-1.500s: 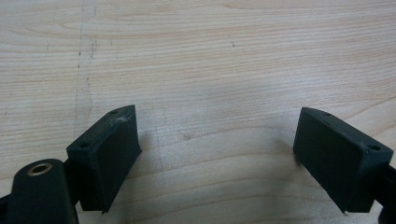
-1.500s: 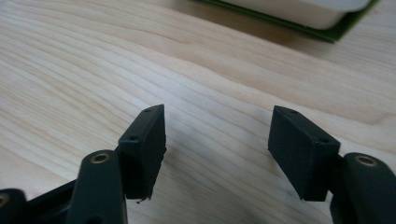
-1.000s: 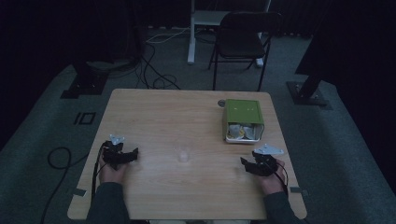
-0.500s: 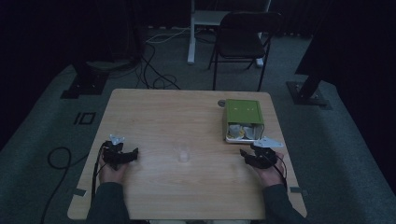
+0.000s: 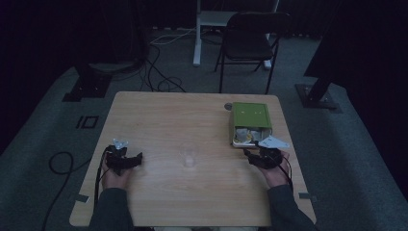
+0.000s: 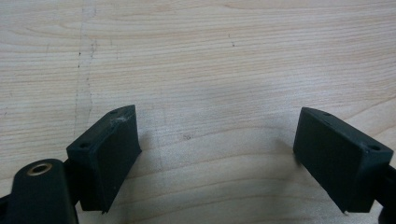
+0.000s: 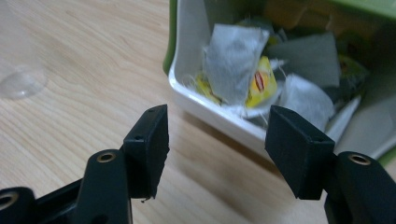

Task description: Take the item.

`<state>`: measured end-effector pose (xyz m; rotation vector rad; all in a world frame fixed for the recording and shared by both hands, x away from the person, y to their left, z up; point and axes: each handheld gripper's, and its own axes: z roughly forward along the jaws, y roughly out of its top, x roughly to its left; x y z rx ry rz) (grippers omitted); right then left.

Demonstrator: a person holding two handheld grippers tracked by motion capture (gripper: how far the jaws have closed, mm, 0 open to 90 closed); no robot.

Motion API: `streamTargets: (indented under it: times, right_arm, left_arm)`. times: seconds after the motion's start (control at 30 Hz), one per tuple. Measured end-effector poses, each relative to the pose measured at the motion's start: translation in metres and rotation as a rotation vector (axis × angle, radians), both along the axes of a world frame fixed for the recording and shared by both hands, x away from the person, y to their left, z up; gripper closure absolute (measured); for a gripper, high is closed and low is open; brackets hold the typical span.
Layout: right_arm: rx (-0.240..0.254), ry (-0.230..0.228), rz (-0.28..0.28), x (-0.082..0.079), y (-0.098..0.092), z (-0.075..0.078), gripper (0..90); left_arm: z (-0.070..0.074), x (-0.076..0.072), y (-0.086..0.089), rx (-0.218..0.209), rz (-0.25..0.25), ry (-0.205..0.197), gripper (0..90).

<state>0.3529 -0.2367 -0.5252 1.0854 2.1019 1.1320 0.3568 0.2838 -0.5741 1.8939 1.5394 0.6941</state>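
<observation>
The right gripper (image 7: 212,140) is hovering with jaws apart and empty, having just been opening; the tea bags (image 7: 261,81) are lying just beyond, in the near open end of the green box (image 5: 250,114). The left gripper (image 5: 126,160), also open-jawed, is sitting far left, well apart.

No legible text, number or brand name found in any view. The one printed mark noted is a small red emblem on a yellow tea bag tag (image 7: 259,83), lying among the tea bags inside the green box (image 7: 170,42) in the right gripper view; its lettering is too blurred to read. The box lid (image 5: 250,114) shows faint pale marks in the high view, also unreadable.
</observation>
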Motion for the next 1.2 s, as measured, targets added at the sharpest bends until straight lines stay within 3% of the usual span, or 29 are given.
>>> streamTargets:
  times: [0.3, 0.5, 0.83, 1.2]
  right_arm:
    - [-0.012, 0.014, -0.006, 0.016, 0.003, -0.001, 37.7]
    - [-0.024, 0.063, 0.010, 0.025, 0.003, -0.007, 36.8]
    - [-0.017, 0.082, 0.031, 0.027, 0.002, -0.006, 36.6]
    - [-0.015, 0.088, 0.059, 0.017, 0.000, -0.005, 37.8]
  left_arm:
    - [0.000, 0.000, 0.000, 0.000, 0.000, 0.000, 15.2]
    - [0.000, 0.000, 0.000, -0.002, 0.001, -0.001, 15.1]
    - [0.000, 0.000, 0.000, -0.002, 0.001, -0.002, 15.1]
    - [0.000, 0.000, 0.000, 0.000, 0.000, 0.000, 15.2]
